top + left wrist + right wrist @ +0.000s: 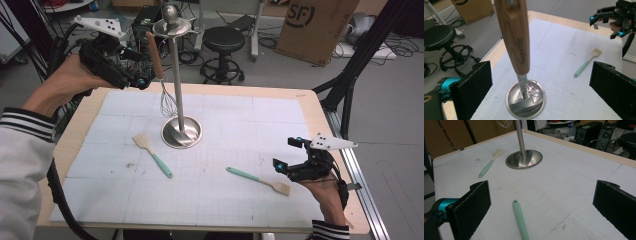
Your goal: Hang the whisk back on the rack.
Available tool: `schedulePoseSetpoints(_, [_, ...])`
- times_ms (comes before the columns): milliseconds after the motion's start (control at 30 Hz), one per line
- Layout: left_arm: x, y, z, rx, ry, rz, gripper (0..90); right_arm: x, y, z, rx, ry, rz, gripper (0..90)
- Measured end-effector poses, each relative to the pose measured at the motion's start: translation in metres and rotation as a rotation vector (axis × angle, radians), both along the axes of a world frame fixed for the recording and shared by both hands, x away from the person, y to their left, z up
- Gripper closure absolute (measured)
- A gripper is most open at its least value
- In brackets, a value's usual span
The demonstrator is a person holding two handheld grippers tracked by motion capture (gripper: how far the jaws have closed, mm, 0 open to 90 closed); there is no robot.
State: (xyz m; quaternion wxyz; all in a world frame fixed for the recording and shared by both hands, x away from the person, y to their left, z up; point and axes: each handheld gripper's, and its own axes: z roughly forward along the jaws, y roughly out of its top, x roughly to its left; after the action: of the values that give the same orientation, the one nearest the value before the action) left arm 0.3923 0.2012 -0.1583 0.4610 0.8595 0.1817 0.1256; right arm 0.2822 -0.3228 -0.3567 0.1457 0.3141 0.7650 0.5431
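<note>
White mat [225, 200], whisk [515, 42] handle top cut off, left tool [541, 87] wide apart

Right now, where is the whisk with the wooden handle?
The whisk hangs from the metal stand at the table's far left in the high view, its wires just above the stand's round base, between the open jaws of the left gripper.

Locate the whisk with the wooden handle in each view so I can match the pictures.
High view: the whisk hangs upper left of centre, beside the stand's pole, by the left tongs.
Left gripper view: top centre, handle hanging down between the open jaws.
Right gripper view: its wires at the top edge.
Shared landmark: the steel stand's round base.
</note>
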Motion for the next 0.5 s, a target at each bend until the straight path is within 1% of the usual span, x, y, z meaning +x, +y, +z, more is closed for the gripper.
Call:
schedulePoseSetpoints(67, [-0.005, 0.001, -0.002, 0.006, -0.013, -0.005, 1.7, 0.000, 0.000, 0.000, 0.001, -0.003, 0.003, 0.3])
schedulePoseSetpoints(100, [-0.009, 0.002, -0.004, -0.001, -0.016, -0.010, 1.6, 0.000, 0.000, 0.000, 0.001, -0.003, 0.003, 0.3])
schedulePoseSetpoints(133, [-0.011, 0.003, -0.006, -0.009, -0.011, -0.010, 1.6, 0.000, 0.000, 0.000, 0.001, -0.005, 0.003, 0.3])
schedulePoseSetpoints(267, [-0.020, 0.007, -0.011, 0.003, -0.016, -0.004, 1.7, -0.001, 0.002, 0.001, -0.004, -0.008, 0.003, 0.3])
schedulePoseSetpoints(300, [-0.022, 0.009, -0.012, -0.005, -0.014, -0.005, 1.7, -0.001, 0.002, 0.001, -0.008, -0.010, 0.004, 0.3])
schedulePoseSetpoints(500, [-0.033, 0.019, -0.016, -0.013, -0.019, 0.002, 1.7, -0.002, 0.004, 0.003, -0.011, -0.016, 0.008, 0.3])
